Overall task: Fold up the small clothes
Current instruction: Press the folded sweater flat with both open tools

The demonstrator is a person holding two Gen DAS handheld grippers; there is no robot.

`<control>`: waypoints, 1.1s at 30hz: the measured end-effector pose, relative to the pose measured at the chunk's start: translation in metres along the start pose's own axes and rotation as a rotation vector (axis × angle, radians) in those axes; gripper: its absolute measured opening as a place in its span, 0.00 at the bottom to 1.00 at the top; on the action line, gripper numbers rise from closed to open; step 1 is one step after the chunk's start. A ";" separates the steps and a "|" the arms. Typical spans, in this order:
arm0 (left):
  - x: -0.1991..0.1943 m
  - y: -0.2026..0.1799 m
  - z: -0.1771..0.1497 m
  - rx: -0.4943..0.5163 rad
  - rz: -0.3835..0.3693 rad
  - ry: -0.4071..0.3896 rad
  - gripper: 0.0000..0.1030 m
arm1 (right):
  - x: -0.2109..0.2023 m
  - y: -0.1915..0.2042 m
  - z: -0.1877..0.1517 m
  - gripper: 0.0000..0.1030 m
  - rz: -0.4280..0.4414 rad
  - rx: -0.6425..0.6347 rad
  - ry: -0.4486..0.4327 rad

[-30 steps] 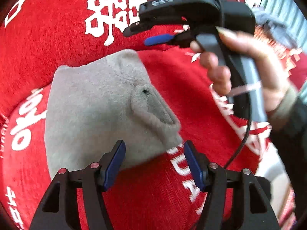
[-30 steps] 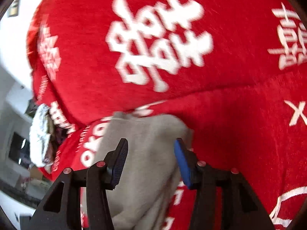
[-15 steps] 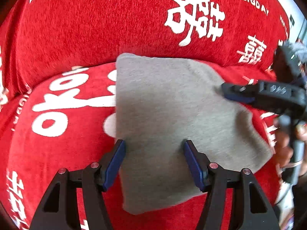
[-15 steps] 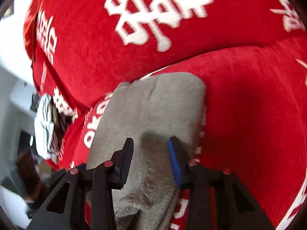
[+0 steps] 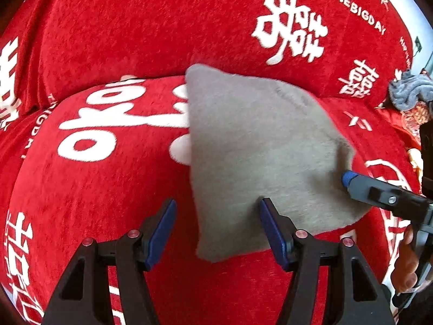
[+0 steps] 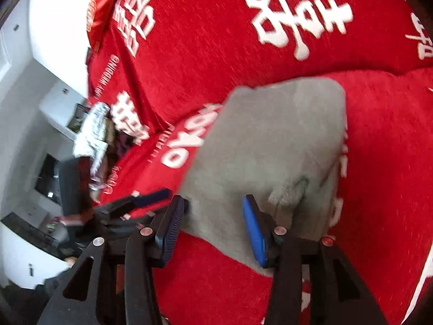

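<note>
The red cover (image 5: 135, 40) reads "THEBIGDAY" (white, beside Chinese characters).

The left gripper (image 5: 216, 218) pointed steeply down, its jaws apart and gripping nothing. The right gripper (image 6: 212, 218) angled down more gently, jaws opening, nothing pinched. A hand (image 5: 404, 265) gripped its handle.

Grey garment (image 5: 259, 151), folded into a flat, roughly trapezoidal soft pad, is lying on the red cover (image 5: 113, 189), one corner puckering.
</note>
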State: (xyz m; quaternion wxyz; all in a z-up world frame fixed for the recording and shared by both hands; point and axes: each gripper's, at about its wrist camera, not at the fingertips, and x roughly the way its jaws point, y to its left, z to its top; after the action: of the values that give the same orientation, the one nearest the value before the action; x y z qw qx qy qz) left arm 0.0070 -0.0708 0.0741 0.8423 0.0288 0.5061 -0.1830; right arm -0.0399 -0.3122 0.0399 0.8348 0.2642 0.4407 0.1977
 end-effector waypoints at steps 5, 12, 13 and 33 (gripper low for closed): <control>0.016 0.015 -0.008 -0.030 0.022 0.026 0.83 | -0.008 -0.044 -0.016 0.44 0.001 0.140 -0.052; -0.005 0.016 -0.008 -0.029 -0.013 -0.023 0.83 | -0.027 -0.019 -0.016 0.47 -0.100 0.093 -0.099; -0.013 0.013 -0.005 -0.022 -0.027 -0.045 0.83 | -0.031 -0.009 -0.012 0.50 -0.113 0.058 -0.118; -0.002 0.030 0.008 0.001 0.026 -0.007 0.83 | -0.057 -0.026 0.001 0.78 -0.313 0.054 -0.164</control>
State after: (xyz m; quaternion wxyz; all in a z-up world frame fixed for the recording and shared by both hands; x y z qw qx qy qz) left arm 0.0232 -0.0444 0.0755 0.8465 0.0353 0.5026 -0.1722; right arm -0.0666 -0.3646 0.0602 0.8811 0.2298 0.4121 0.0315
